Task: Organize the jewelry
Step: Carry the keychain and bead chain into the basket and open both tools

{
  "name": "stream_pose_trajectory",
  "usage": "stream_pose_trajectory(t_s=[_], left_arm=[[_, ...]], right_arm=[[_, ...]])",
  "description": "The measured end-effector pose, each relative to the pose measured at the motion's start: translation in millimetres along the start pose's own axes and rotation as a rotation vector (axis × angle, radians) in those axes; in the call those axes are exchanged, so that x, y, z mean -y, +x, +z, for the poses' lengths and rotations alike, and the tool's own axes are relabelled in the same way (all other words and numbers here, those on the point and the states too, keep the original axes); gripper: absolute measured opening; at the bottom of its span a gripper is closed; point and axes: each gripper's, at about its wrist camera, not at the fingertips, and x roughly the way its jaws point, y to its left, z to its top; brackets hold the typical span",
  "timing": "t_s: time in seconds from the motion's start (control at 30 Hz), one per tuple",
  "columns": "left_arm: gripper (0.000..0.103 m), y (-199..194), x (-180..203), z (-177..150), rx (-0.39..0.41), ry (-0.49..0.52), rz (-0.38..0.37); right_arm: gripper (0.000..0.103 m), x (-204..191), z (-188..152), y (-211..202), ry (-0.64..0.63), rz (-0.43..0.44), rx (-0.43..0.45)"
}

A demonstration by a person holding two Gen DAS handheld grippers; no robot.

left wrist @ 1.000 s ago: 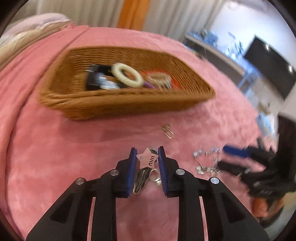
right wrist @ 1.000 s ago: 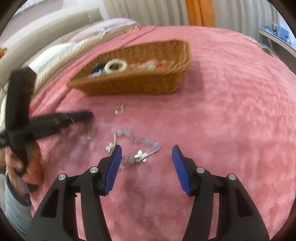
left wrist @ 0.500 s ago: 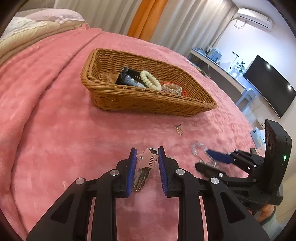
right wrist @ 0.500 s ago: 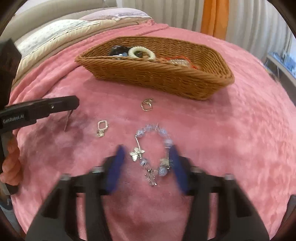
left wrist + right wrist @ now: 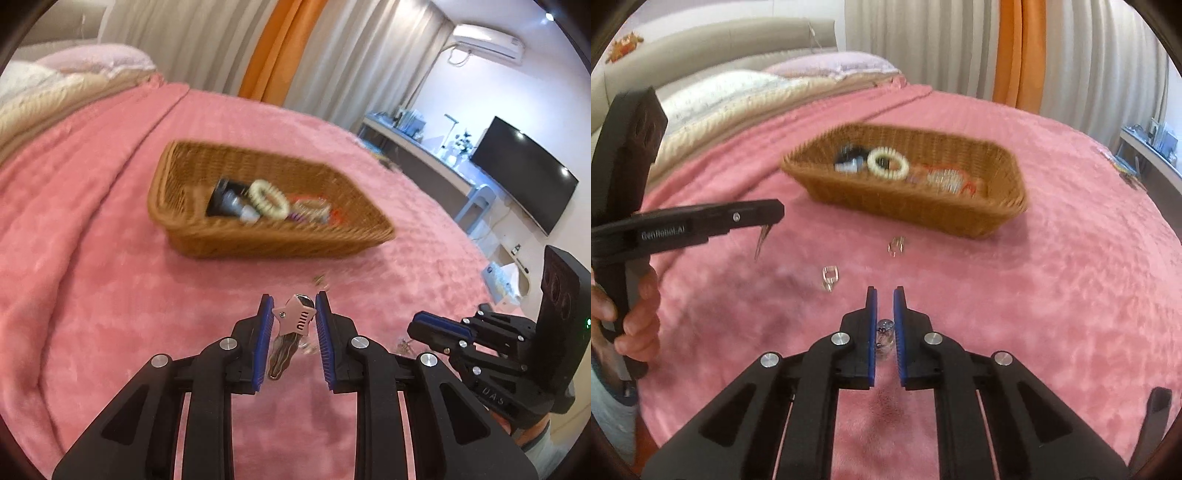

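Observation:
My left gripper (image 5: 294,308) is shut on a pink star hair clip (image 5: 294,318) and holds it above the pink blanket. My right gripper (image 5: 885,300) is shut on a beaded silver bracelet (image 5: 884,334), most of it hidden between the pads. A wicker basket (image 5: 192,236) ahead holds a cream bead bracelet (image 5: 267,197), a dark item and other jewelry; it also shows in the right wrist view (image 5: 1004,218). Two small metal clasps (image 5: 830,277) (image 5: 896,245) lie on the blanket between my right gripper and the basket.
The pink blanket (image 5: 1071,288) covers a bed. Pillows (image 5: 738,92) lie at the far left. A TV (image 5: 524,173) and a desk stand at the right, off the bed. The left gripper body (image 5: 701,225) crosses the right view's left side.
My right gripper has closed on the bracelet and lifted it off the blanket. My left gripper has risen and tilted up with the star clip still held.

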Motion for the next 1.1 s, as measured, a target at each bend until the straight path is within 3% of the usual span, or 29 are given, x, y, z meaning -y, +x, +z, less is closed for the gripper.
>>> stream_pose_trajectory(t_s=[0.27, 0.47, 0.73, 1.1], left_arm=[[0.022, -30.6, 39.1, 38.5, 0.083, 0.075, -0.024], [0.022, -35.4, 59.9, 83.1, 0.149, 0.129, -0.028], [0.022, 9.7, 46.3, 125.5, 0.186, 0.093, -0.042], [0.022, 97.8, 4.2, 128.0, 0.090, 0.036, 0.007]], right_arm=[[0.007, 13.8, 49.2, -42.0, 0.027, 0.012, 0.114], [0.007, 27.0, 98.5, -46.0, 0.039, -0.004, 0.182], [0.007, 41.6, 139.2, 7.7, 0.076, 0.003, 0.188], [0.007, 71.6, 138.2, 107.5, 0.157, 0.009, 0.076]])
